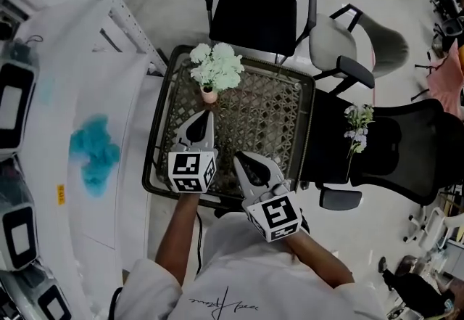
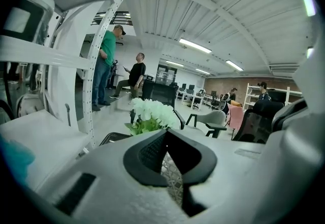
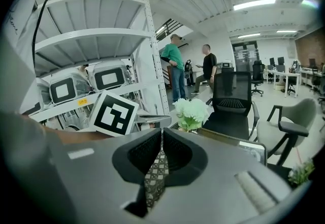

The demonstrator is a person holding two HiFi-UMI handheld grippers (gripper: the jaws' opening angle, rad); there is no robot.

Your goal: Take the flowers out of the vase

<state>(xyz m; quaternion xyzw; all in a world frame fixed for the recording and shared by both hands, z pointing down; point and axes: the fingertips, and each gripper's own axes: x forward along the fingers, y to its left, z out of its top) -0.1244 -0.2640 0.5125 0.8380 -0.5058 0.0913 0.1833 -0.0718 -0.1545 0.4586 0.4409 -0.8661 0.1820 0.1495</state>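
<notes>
A small pink vase (image 1: 209, 96) stands upright at the far left of the lattice table (image 1: 283, 119), holding a bunch of white and pale green flowers (image 1: 217, 64). My left gripper (image 1: 208, 115) is shut and empty, its tip just short of the vase. My right gripper (image 1: 238, 157) is also shut with nothing in it, lower and nearer to me over the table's middle. The flowers (image 2: 151, 112) rise just beyond the jaws in the left gripper view, with the vase hidden. They stand farther off in the right gripper view (image 3: 191, 111). A sprig of pale flowers (image 1: 357, 130) lies on a black chair (image 1: 395, 155).
A black office chair (image 1: 264, 3) and a grey chair (image 1: 348, 46) stand behind the table. White shelving (image 1: 72, 93) with a turquoise patch (image 1: 94, 152) runs along the left. Two people (image 2: 119, 73) stand far off by the shelving.
</notes>
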